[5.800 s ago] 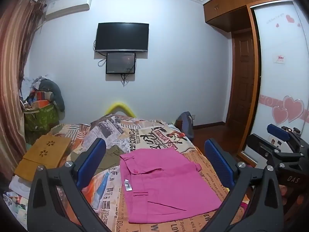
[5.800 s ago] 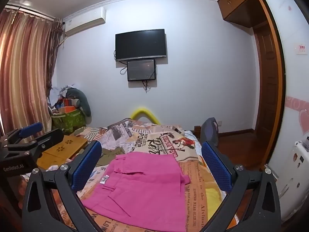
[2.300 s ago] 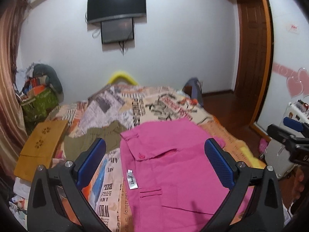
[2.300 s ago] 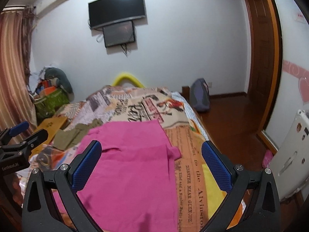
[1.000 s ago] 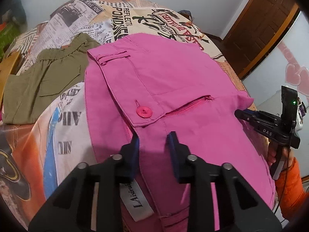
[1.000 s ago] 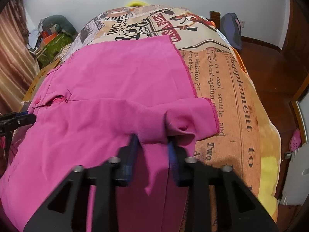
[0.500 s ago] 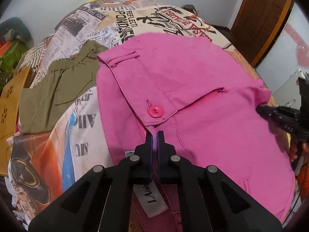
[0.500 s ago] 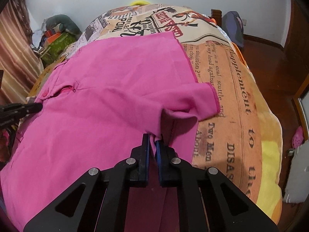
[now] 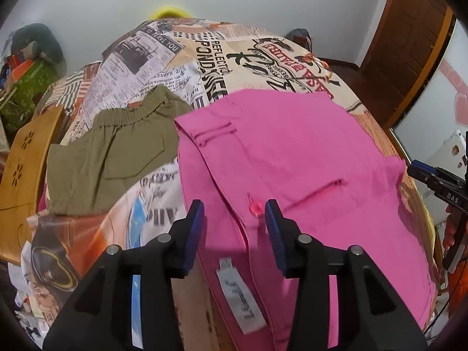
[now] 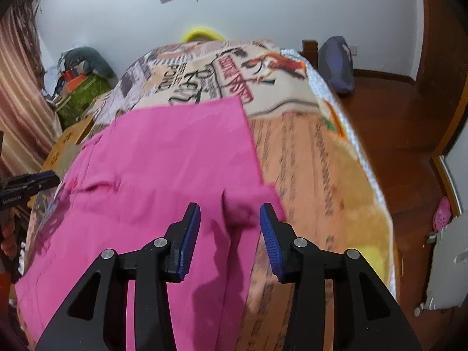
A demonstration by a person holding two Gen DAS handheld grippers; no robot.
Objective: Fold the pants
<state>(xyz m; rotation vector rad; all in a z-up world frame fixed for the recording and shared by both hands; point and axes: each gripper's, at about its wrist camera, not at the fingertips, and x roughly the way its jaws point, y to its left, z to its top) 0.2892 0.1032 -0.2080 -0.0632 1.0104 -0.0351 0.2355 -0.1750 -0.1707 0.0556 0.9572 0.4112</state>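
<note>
newspaper-print bedding covers the bed under me, with a white wall beyond it and a wooden door off to the right. pink pants lie spread flat across the bedding – waistband on my left, a pink button and a white label near the waist. my left gripper hangs over that waistband edge, jaws parted and holding nothing, the button showing between its blue pads. my right gripper is parted too, empty, over a small rumpled fold at the right edge of the pink pants. olive green shorts lie just beside the pants, and a wooden lap tray sits further left.
</note>
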